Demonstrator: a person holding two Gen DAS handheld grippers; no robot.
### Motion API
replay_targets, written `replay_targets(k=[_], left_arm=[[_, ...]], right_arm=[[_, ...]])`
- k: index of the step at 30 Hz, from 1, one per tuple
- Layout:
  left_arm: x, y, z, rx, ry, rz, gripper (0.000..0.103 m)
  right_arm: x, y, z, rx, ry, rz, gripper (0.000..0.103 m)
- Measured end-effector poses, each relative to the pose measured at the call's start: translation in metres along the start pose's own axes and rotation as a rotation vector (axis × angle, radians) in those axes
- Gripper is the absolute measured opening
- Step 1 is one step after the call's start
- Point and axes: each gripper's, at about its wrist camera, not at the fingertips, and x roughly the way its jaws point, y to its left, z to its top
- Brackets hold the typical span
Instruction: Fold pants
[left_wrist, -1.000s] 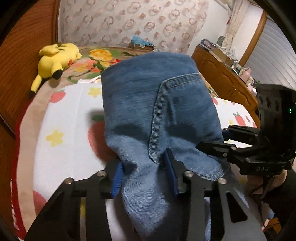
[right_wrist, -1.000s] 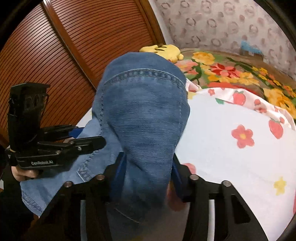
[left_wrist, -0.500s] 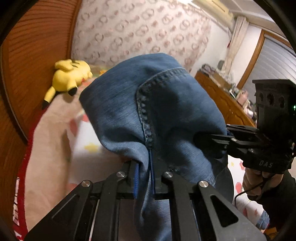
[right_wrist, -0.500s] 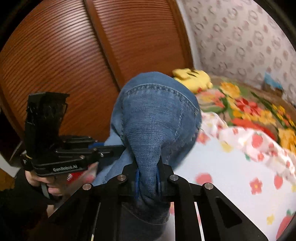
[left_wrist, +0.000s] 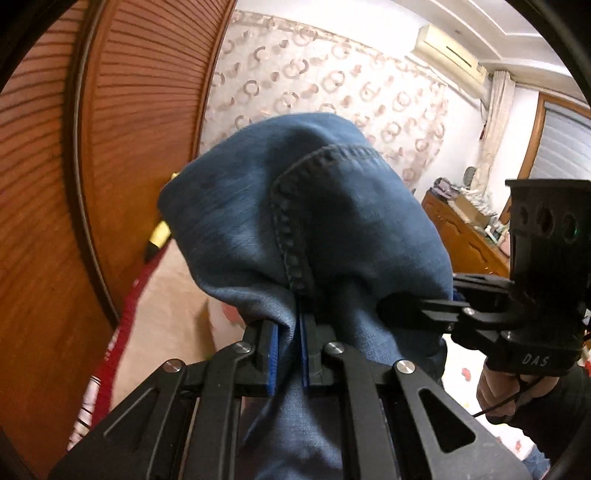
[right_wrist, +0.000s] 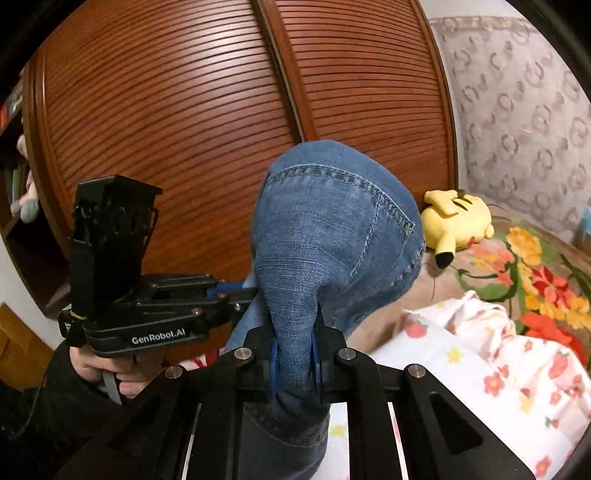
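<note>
Blue denim pants (left_wrist: 314, 221) bulge up in front of the left wrist camera, lifted off the bed. My left gripper (left_wrist: 289, 354) is shut on a pinch of the denim beside a stitched seam. The right gripper (left_wrist: 410, 306) comes in from the right of that view, gripping the same garment, a hand below it. In the right wrist view the pants (right_wrist: 332, 240) hang in a rounded bunch, and my right gripper (right_wrist: 295, 358) is shut on a fold of them. The left gripper (right_wrist: 240, 295) reaches in from the left there, its tips buried in denim.
A bed with a strawberry-and-flower sheet (right_wrist: 480, 376) and a floral blanket (right_wrist: 535, 266) lies below. A yellow plush toy (right_wrist: 458, 221) rests near the slatted wooden wardrobe doors (right_wrist: 221, 129). A wooden dresser (left_wrist: 465, 236) with clutter stands at the right.
Both grippers closed on the denim and rose, lifting the pants off the bed. The views tilted up, so wardrobe and wall now fill the background.
</note>
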Motion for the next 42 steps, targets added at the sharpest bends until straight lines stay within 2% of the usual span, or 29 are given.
replay_targets(k=[3,9,14,15,17,19,22,25,26,27,30,33,39,42], left_arm=[[0.035,0.002,0.004,0.040,0.058,0.026,0.010],[0.120,0.005,-0.005,0.076,0.199,0.036,0.010],[0.145,-0.001,-0.005,0.092,0.225,0.022,0.010],[0.144,-0.007,-0.004,0.094,0.227,0.018,0.010],[0.138,-0.008,-0.001,0.101,0.224,0.015,0.010],[0.136,-0.006,0.003,0.105,0.219,0.009,0.011],[0.132,-0.003,0.008,0.116,0.207,0.051,0.017],[0.117,-0.004,0.007,0.124,0.179,0.065,0.033],[0.110,-0.004,0.006,0.124,0.167,0.066,0.044],[0.102,-0.005,0.005,0.124,0.152,0.060,0.048],[0.085,-0.009,-0.003,0.124,0.128,0.058,0.048],[0.076,-0.014,-0.019,0.118,0.130,0.061,0.048],[0.087,-0.015,-0.060,0.100,0.221,0.086,0.048],[0.091,-0.014,-0.071,0.087,0.236,0.087,0.048]], right_arm=[[0.013,-0.017,-0.012,0.031,0.012,-0.028,0.014],[0.050,-0.071,-0.041,0.147,0.103,-0.137,0.016],[0.056,-0.105,-0.058,0.226,0.192,-0.218,0.031],[0.056,-0.107,-0.059,0.231,0.200,-0.224,0.035],[0.050,-0.109,-0.060,0.236,0.214,-0.269,0.048],[0.039,-0.105,-0.060,0.230,0.209,-0.324,0.050],[0.034,-0.082,-0.040,0.203,0.165,-0.366,0.050],[0.017,-0.069,-0.037,0.146,0.101,-0.399,0.050],[0.017,-0.065,-0.037,0.123,0.083,-0.382,0.050],[0.018,-0.062,-0.035,0.115,0.071,-0.356,0.050],[0.029,-0.057,-0.027,0.075,0.054,-0.309,0.040],[0.048,-0.062,-0.020,0.052,0.070,-0.281,0.038],[0.089,-0.105,-0.030,0.100,0.215,-0.373,0.038],[0.093,-0.110,-0.031,0.121,0.214,-0.370,0.038]])
